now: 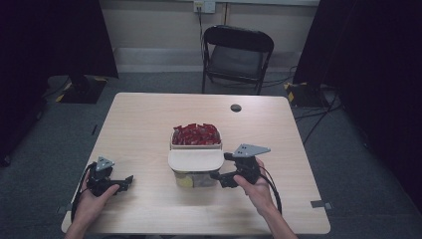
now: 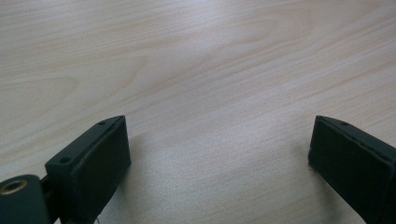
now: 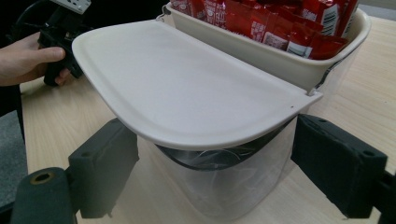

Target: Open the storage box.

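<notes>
**Right tool staged at lidded bin, both tools released**

The clear plastic bin (image 1: pixel 195 178) stands at bench (image 1: pixel 139 124) centre. Its cream flip lid (image 1: pixel 195 159) lies level over the near half; the cream tray (image 3: pixel 280 58) behind it is packed with red sachets (image 1: pixel 196 134).

The right tool (image 1: pixel 222 178) sits at 3 o'clock of the bin, just beside the clear wall. In the right gripper view its jaws stand apart under the lid's rim, one on each side of the bin, gripping nothing.

The left tool (image 1: pixel 124 181) rests at 9 o'clock of the bin, well apart from it. In the left gripper view its jaws are spread wide over bare wood, released

A folding chair (image 1: pixel 237 57) stands at 12 o'clock beyond the bench
</notes>
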Demonstrator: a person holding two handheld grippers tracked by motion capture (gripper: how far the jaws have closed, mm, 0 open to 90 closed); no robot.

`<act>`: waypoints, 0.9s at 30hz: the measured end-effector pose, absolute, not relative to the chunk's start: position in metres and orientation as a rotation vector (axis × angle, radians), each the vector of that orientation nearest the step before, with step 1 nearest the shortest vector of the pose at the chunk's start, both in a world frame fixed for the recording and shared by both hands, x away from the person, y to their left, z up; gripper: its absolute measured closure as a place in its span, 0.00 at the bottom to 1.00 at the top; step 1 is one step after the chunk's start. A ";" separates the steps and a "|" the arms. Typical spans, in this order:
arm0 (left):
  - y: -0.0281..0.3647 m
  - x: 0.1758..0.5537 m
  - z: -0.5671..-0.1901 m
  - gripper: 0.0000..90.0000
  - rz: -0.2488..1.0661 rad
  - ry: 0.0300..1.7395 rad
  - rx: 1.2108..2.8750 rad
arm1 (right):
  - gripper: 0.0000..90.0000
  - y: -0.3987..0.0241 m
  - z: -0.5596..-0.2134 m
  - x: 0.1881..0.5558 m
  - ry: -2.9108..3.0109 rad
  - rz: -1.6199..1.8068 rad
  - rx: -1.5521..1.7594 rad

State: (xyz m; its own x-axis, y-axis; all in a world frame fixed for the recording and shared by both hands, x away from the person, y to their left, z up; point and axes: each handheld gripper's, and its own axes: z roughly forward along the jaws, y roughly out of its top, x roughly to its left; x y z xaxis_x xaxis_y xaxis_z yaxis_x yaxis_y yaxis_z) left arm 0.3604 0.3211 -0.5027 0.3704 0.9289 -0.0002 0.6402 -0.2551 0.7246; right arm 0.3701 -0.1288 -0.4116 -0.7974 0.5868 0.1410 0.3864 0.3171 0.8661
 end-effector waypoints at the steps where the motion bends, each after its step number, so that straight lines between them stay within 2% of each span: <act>1: 0.321 0.360 -0.503 0.05 0.580 1.351 1.993 | 0.16 -0.130 -0.410 0.370 2.371 1.480 0.884; 11: 0.321 0.360 -0.503 0.05 0.579 1.350 1.996 | 0.16 -0.128 -0.402 0.374 2.358 1.498 0.855; 16: 0.321 0.360 -0.503 0.05 0.579 1.350 1.996 | 0.20 -0.130 -0.399 0.377 2.353 1.509 0.864; 27: 0.321 0.360 -0.503 0.06 0.579 1.350 1.996 | 0.19 -0.128 -0.393 0.381 2.342 1.532 0.853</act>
State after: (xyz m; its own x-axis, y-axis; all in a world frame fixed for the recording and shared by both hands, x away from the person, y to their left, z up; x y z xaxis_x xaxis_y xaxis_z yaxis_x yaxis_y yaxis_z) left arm 0.3604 0.3212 -0.5026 0.3717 0.9283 0.0010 0.6403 -0.2572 0.7238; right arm 0.3810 -0.1280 -0.3934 -0.8087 0.5735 0.1307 0.3494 0.2897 0.8911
